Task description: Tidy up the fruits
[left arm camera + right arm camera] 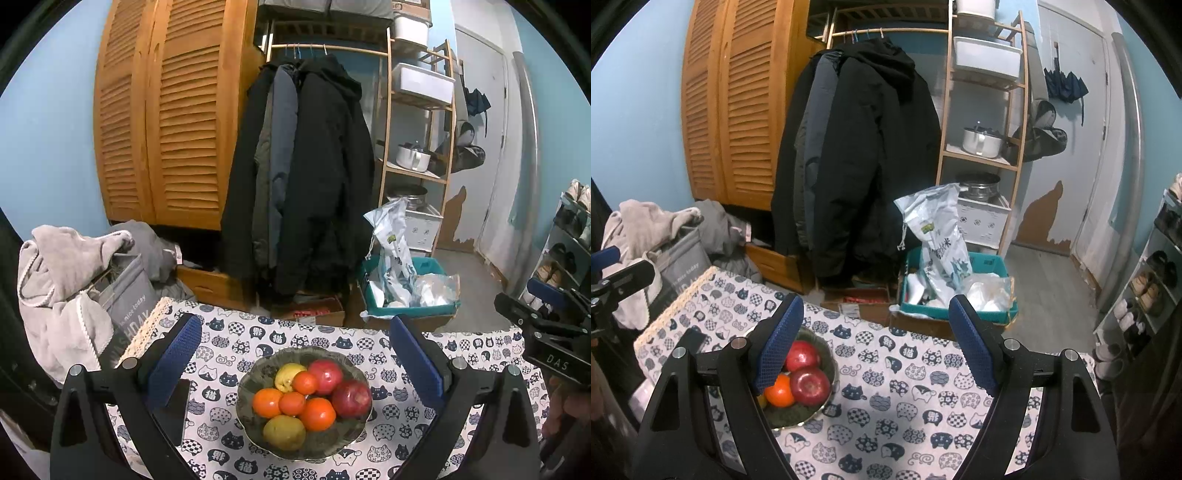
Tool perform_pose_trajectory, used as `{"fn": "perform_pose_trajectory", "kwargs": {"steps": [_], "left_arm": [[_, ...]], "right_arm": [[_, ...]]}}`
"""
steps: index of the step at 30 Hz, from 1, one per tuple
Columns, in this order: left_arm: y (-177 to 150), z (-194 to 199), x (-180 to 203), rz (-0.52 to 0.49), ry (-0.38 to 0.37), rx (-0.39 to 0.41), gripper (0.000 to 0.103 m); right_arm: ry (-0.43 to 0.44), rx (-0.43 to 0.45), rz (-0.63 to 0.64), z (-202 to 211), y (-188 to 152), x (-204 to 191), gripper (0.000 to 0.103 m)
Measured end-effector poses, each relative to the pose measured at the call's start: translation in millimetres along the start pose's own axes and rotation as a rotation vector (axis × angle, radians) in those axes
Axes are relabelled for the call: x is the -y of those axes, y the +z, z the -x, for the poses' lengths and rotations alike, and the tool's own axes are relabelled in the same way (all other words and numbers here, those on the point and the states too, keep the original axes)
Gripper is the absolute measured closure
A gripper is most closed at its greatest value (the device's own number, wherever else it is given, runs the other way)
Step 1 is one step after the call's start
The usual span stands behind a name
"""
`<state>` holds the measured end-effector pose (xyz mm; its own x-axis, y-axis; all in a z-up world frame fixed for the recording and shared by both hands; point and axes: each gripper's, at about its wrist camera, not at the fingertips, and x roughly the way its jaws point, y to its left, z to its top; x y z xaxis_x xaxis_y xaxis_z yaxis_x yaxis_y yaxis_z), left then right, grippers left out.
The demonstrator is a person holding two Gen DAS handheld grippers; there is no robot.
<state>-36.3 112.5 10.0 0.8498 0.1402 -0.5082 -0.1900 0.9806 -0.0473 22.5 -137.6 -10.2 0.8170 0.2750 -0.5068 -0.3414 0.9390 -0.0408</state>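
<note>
A dark glass bowl (334,445) stands on the cat-print tablecloth (229,354), holding two red apples (351,398), several oranges (317,414) and two yellow-green fruits (284,432). My left gripper (295,365) hovers above and in front of the bowl, open, with nothing between its blue pads. My right gripper (877,341) is open over bare cloth (905,387), to the right of the bowl (809,410). Its left finger (779,343) hides part of the bowl, where the red apples (809,384) and an orange (779,394) show.
Beyond the table's far edge hang dark coats (306,177) beside a louvred wooden wardrobe (166,110). A teal crate with bags (410,288) sits on the floor by a wooden shelf (417,147). Grey laundry (66,280) is piled at the left; shoe racks (1152,280) at the right.
</note>
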Motion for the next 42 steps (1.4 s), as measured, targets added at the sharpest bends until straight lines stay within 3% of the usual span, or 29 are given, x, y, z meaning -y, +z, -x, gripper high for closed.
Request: {"fn": "perform_pose_trajectory", "kwargs": {"steps": [42], "left_arm": [[2.1, 4.4, -4.2, 0.004, 0.04, -0.01, 0.001]], "right_arm": [[-0.002, 0.0, 0.003, 0.1, 0.6, -2.5, 0.023]]}}
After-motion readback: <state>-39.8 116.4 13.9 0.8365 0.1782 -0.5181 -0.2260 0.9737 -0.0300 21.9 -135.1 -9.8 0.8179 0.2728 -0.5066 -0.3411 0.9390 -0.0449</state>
